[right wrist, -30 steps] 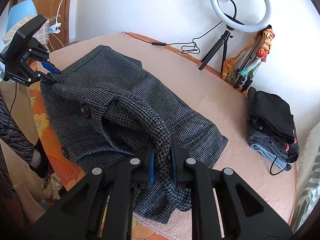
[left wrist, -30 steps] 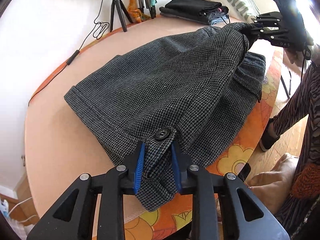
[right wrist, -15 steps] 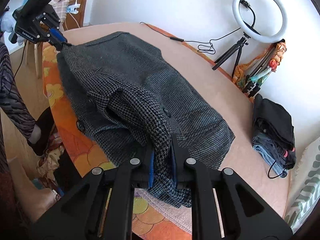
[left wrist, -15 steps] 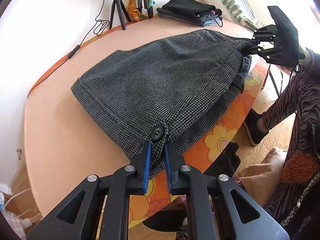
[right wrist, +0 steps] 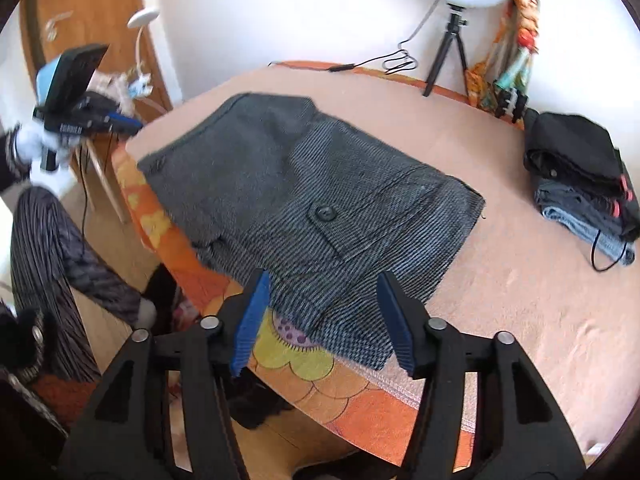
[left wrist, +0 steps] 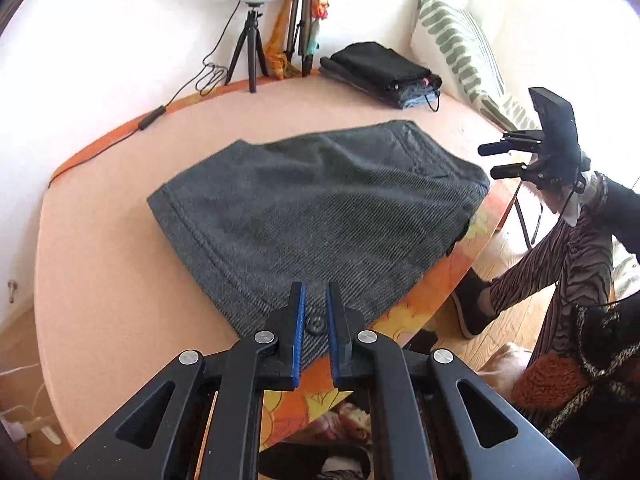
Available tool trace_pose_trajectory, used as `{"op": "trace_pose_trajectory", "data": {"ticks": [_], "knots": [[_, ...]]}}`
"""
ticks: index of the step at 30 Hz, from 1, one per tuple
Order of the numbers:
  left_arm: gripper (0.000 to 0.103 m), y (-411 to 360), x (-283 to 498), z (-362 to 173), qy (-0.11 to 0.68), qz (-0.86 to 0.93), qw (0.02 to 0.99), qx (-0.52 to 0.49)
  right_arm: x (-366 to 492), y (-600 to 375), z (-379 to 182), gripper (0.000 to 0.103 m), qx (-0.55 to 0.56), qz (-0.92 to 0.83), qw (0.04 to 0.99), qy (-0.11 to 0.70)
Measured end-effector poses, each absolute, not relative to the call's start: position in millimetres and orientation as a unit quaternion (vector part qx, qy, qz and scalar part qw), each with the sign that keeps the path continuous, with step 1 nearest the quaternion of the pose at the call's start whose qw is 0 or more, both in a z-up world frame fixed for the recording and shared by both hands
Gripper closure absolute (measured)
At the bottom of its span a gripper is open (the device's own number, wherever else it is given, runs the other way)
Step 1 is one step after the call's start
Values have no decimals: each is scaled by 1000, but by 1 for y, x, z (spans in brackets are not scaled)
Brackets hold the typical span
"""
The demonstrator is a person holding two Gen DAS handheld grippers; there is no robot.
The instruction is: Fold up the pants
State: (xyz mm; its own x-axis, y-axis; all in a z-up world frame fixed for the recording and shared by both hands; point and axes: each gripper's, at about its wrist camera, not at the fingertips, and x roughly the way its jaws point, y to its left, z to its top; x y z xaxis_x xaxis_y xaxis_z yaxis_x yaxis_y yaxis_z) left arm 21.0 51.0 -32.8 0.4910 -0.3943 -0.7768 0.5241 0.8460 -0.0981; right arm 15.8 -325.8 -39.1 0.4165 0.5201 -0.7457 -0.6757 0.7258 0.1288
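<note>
The left tool [left wrist: 316, 330] sits at the bottom centre of the left wrist view, its blue pads a narrow gap apart and holding nothing, with a dark button [left wrist: 316, 325] of the pants [left wrist: 320, 204] showing between them. The grey houndstooth pants lie flat across the middle of the frame on the pink table [left wrist: 104, 264], their long axis running from the near corner at lower centre up towards the right, where the right tool [left wrist: 502, 159] hangs just off the far corner, jaws apart. A hemmed edge faces the left of the frame. In the right wrist view, the right tool [right wrist: 322, 318] fills the lower frame with its pads spread wide and empty over the near corner of the pants, which overhangs the flowered table edge [right wrist: 360, 384]; the pocket button [right wrist: 326, 213] lies at centre. The fold looks laid; to finish it well, I would draw both tools clear without snagging, then check that edges line up before smoothing.
</note>
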Motion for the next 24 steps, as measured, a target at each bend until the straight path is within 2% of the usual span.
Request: {"op": "trace_pose_trajectory", "data": {"ticks": [4, 10, 18, 24], "knots": [[94, 14, 37, -28, 404, -313, 857, 70, 64, -356, -42, 40, 13, 282, 858, 429], [94, -44, 58, -49, 402, -364, 837, 76, 135, -381, -63, 39, 89, 215, 857, 460], [94, -64, 59, -79, 425, -378, 819, 77, 187, -387, -99, 38, 132, 197, 836, 495], [94, -64, 61, -95, 445, -371, 811, 85, 212, -386, -118, 33, 166, 206, 818, 511]]}}
